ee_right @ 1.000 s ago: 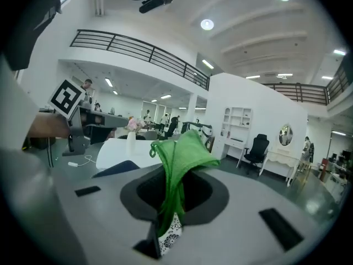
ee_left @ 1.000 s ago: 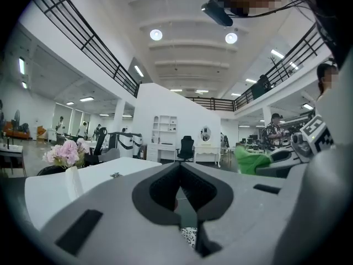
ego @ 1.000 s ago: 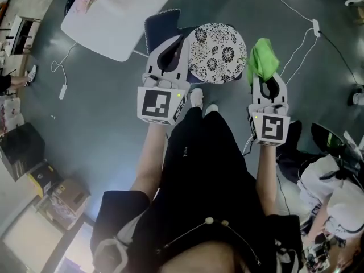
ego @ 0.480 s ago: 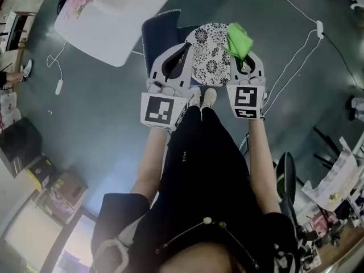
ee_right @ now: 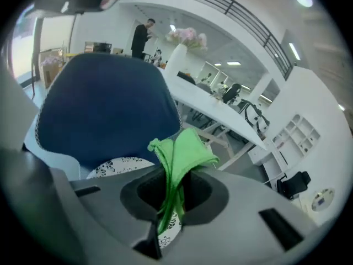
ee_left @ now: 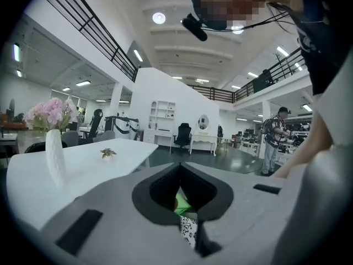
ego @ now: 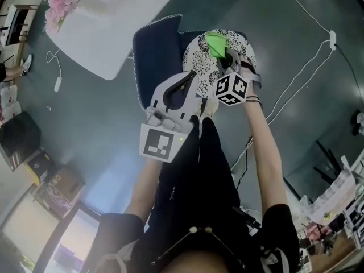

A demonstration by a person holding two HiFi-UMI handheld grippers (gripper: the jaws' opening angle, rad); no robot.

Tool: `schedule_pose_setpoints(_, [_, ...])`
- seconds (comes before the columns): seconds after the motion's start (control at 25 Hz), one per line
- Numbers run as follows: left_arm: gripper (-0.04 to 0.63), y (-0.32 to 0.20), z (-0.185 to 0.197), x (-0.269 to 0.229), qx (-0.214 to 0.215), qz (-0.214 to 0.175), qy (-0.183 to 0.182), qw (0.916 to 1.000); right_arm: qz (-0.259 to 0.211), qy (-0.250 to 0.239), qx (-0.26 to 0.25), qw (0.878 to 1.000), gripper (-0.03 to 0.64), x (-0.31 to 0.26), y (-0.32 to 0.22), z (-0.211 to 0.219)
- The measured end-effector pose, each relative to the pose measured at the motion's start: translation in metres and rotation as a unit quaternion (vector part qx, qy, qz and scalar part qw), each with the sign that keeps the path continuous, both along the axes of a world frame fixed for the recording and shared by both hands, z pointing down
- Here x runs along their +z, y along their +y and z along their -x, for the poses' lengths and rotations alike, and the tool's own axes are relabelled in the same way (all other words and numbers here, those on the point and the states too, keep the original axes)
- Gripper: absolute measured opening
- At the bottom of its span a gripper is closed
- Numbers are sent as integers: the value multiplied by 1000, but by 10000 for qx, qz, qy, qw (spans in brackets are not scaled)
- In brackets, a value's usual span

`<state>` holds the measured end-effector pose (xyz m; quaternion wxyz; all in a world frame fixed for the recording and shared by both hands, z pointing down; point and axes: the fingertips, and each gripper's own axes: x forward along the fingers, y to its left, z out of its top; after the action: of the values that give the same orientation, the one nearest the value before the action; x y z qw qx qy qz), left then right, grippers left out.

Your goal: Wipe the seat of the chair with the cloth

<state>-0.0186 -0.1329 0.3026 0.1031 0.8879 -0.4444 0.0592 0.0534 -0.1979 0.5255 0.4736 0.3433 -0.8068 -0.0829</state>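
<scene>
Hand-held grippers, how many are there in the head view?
2. The left hand-held gripper is shut and empty at the seat's edge; the right hand-held gripper is over the seat, shut on the cloth.

Left tool [ego: 192,77], right tool [ego: 227,59]: two. One each: chair [ego: 154,54], cloth [ego: 215,43], table [ego: 116,30].

The cloth [ego: 215,43] is soft, crumpled green fabric, seat [ego: 196,58] a printed fabric pad, back [ego: 156,50] matt navy fabric, floor [ego: 96,112] pretty glossy, table [ego: 114,27] smooth white.
</scene>
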Motion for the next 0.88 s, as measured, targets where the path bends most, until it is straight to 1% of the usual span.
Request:
schedule_pose_setpoints(0.12, [5,11,1,27,113,205,-202,9995,114,431,-273,9986,51,55,-12,5])
schedule_pose_setpoints(0.24, [5,23,2,50,344,304,-531,9975,40,1025,-637,9927,51,103,-19,6])
schedule_pose_setpoints(0.28, [5,26,2,55,380,334,-580,9970,-2,1230,-796,9892,51,117,-19,6])
schedule_pose_setpoints(0.36, [5,30,3,62,363,398,-554,9970,-59,1508,-1072,9827,51,139,-20,9])
schedule_pose_setpoints(0.52, [5,31,4,75,222,503,-402,9977,-245,1807,-1425,9729,51,171,-26,21])
schedule_pose_setpoints(0.64, [5,31,1,84,212,543,-373,9976,-227,1990,-1574,9670,51,196,-34,23])
schedule_pose_setpoints(0.72, [5,31,-2,89,267,497,-387,9977,-170,2016,-1554,9669,51,208,-37,22])
schedule_pose_setpoints(0.88, [5,19,-7,96,421,175,-402,9981,-12,1915,-1426,9711,51,222,-41,23])
